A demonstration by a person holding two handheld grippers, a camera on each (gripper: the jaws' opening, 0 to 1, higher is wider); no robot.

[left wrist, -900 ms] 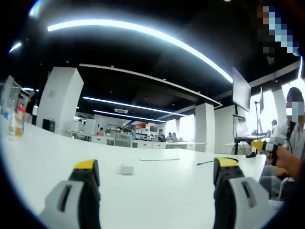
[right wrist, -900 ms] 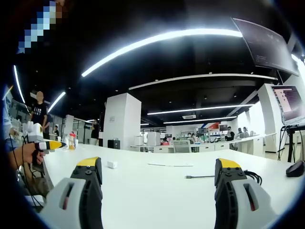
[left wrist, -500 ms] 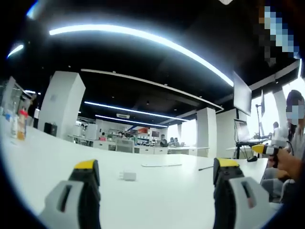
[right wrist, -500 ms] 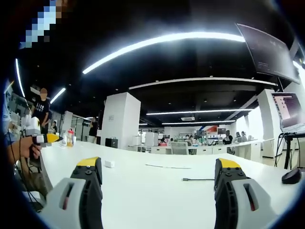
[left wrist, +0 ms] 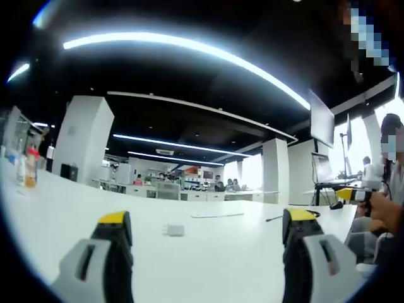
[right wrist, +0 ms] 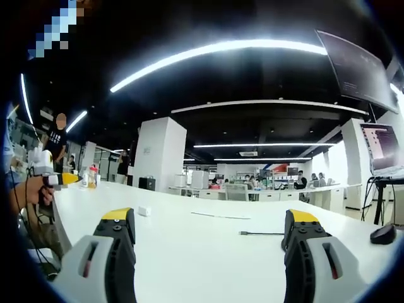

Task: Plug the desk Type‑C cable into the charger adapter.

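The left tongs are wide apart with nothing between them, and so are the right tongs. Each jaw is a chunky grey and black block with a yellow cap on top. Under them is a big desk with a smooth, plain white top. In the left gripper view, the charger adapter lies flat on the desk between the two jaws but farther off; it is a small white box with soft corners. In the right gripper view the same little white box sits on the desk just past the left jaw. The Type-C cable is a thin dark line lying on the desk near the right jaw, with a small plug at its end. It is well apart from the adapter. In the left gripper view a thin dark line near the right jaw may be this cable too, but it is too small to be sure. A flat, thin white strip lies farther back on the desk.
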